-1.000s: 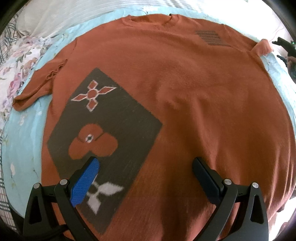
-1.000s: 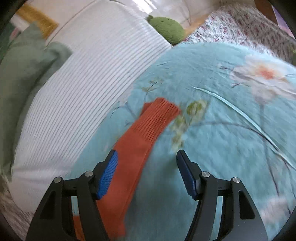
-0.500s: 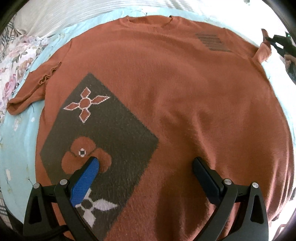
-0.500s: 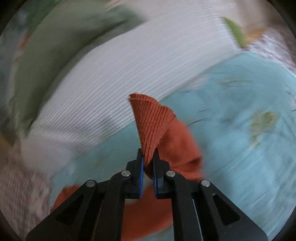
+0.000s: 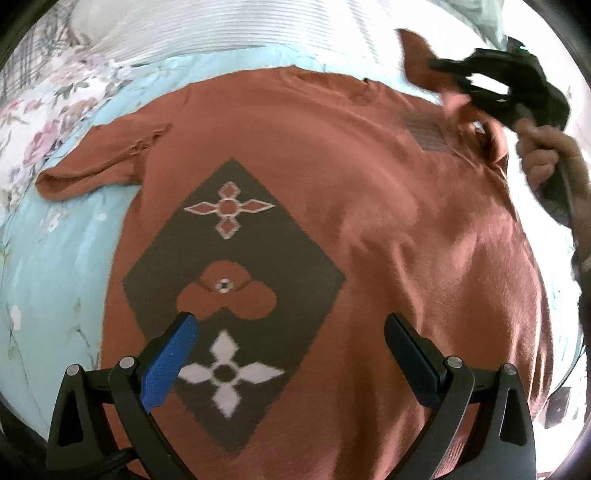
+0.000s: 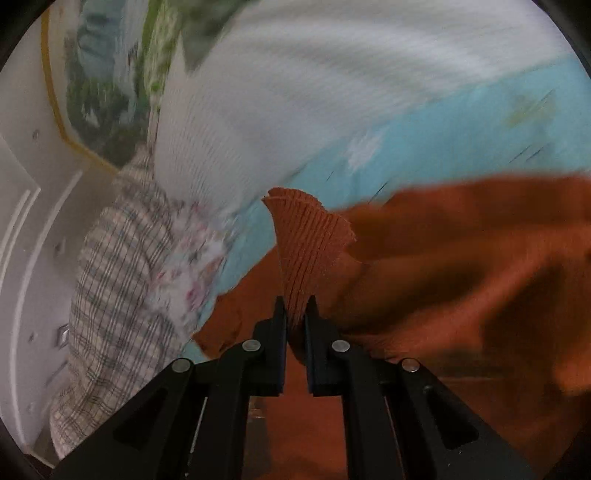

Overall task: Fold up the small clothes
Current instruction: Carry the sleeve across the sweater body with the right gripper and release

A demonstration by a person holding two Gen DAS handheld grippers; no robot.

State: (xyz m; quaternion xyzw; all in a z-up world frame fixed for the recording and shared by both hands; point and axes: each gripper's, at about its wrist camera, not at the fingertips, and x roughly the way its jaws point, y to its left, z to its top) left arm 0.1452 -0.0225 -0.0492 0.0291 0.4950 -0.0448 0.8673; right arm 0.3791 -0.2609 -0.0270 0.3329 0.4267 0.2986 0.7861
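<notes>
A rust-orange knit sweater (image 5: pixel 369 192) with a dark diamond panel lies spread flat on a light blue floral bedspread (image 5: pixel 55 258). My left gripper (image 5: pixel 291 332) hovers open over its lower part, nothing between the fingers. At the upper right of the left wrist view, my right gripper (image 5: pixel 439 74) is held by a hand (image 5: pixel 546 155) and lifts the sweater's right sleeve. In the right wrist view the right gripper (image 6: pixel 295 310) is shut on the ribbed cuff (image 6: pixel 310 236), which stands up above the sweater body (image 6: pixel 461 277). The left sleeve (image 5: pixel 99 162) lies flat, pointing left.
A white ribbed pillow (image 5: pixel 221 29) lies along the head of the bed, seen blurred as pillow (image 6: pixel 314 92) in the right view. A plaid and floral cloth (image 6: pixel 118 258) is bunched at the left. A wall with a framed picture (image 6: pixel 103 81) stands behind.
My right gripper closed on the sleeve cuff, lifted it off the bedspread and swung it over the sweater body. The left gripper stayed open and shifted slightly above the sweater.
</notes>
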